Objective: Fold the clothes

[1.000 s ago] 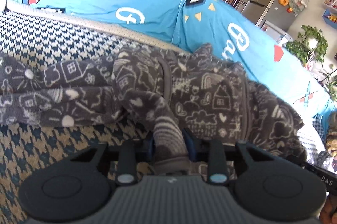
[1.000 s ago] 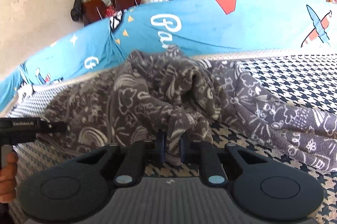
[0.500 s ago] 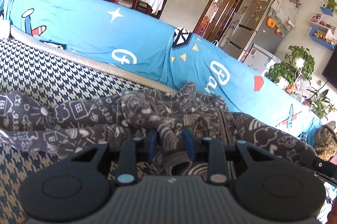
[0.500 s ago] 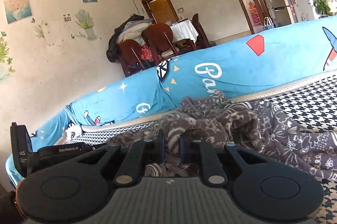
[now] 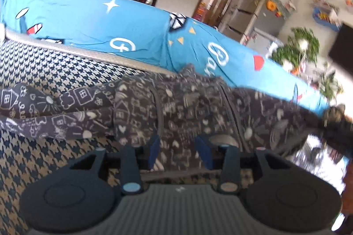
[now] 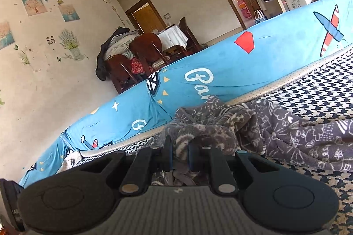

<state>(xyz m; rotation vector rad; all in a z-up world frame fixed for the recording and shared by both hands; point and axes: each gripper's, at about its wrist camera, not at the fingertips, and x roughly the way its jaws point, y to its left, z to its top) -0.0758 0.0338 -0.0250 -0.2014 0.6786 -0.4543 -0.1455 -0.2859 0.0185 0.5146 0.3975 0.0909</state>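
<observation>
A dark grey fleece garment [image 5: 136, 115] with white doodle prints lies crumpled across the houndstooth sofa seat [image 5: 44, 71]. My left gripper [image 5: 177, 144] hovers just over its near edge. Its jaws are opening and its blue pads [image 5: 154, 143] stand apart, with the cloth behind them but not pinched. My right gripper [image 6: 179, 148] is shut on a bunched fold of the same garment [image 6: 297, 135] and holds it lifted off the seat. The right gripper's blurred dark body [image 5: 337, 124] shows at the right edge of the left wrist view, with cloth hanging from it.
The blue printed sofa back [image 6: 220, 62] runs behind the garment. Beyond it stand wooden chairs [image 6: 141, 51] piled with clothes, a doorway, a fridge [image 5: 269, 20] and potted plants [image 5: 297, 51]. Bare houndstooth seat [image 6: 320, 89] lies right of the garment.
The left jaws, shut on a fold of the garment before, have spread and let it go. Both grippers have risen, and the right one still carries its fold.
</observation>
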